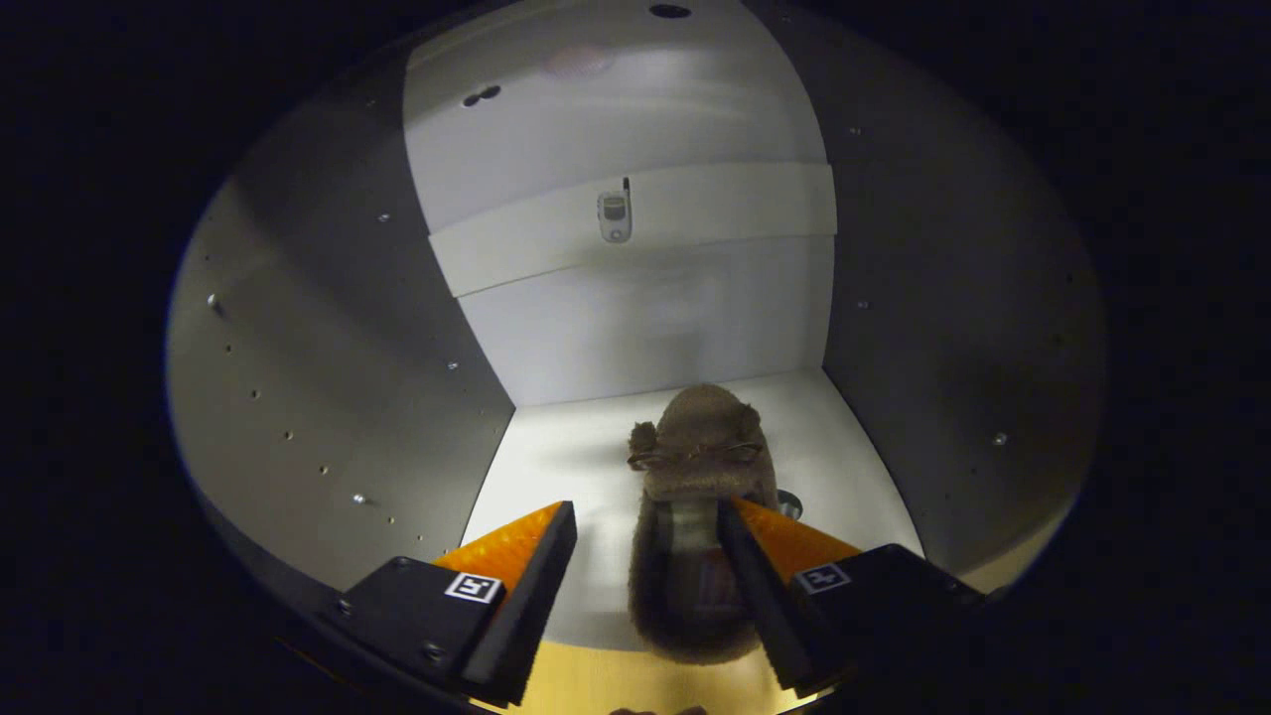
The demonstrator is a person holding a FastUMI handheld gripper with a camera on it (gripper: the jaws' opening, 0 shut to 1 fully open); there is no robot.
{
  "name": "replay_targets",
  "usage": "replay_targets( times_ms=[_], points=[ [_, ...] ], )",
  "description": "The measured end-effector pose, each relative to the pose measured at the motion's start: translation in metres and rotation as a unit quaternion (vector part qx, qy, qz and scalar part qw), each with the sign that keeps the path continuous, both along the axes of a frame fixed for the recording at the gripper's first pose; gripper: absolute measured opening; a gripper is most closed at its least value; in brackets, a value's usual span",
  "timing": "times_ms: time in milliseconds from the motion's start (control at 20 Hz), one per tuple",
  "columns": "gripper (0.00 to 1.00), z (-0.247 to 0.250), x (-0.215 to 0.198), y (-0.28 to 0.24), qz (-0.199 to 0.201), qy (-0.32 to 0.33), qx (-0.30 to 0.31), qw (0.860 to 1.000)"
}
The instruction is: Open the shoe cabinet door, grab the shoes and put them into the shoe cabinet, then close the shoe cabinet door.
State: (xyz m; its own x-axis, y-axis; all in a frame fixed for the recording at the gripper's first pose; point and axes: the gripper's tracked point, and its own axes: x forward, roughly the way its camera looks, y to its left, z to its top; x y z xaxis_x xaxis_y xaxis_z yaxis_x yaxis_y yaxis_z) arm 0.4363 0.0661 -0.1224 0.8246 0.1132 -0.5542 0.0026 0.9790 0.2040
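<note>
Fuzzy brown slipper point(695, 497) sits on white cabinet floor point(566, 467), inside shoe cabinet point(328, 377), toe toward back wall point(645, 328). Step in hand looks like putting shoe away — nearly done. Your fingers point(645, 566) spread apart, gripping nothing; slipper lies between them, right one at its edge. Gripper points straight in, low. Next — pull out, then close door.

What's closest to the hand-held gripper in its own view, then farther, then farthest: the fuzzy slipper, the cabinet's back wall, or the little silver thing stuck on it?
1. Slipper, between the open hand-held gripper's fingers.
2. Back wall, beyond the slipper.
3. Silver thing, higher on that wall.
</note>
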Motion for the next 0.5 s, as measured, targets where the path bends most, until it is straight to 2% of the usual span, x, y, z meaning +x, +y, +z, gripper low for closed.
replay_targets(
  times_ms=[100,250,500],
  points=[
    [0.98,0.015,-0.018,0.001,0.002,-0.024,-0.005,1.000],
    [0.99,0.045,-0.051,0.005,0.003,-0.077,-0.023,0.997],
    [0.98,0.101,-0.122,0.012,0.003,-0.174,-0.050,0.983]
  ],
)
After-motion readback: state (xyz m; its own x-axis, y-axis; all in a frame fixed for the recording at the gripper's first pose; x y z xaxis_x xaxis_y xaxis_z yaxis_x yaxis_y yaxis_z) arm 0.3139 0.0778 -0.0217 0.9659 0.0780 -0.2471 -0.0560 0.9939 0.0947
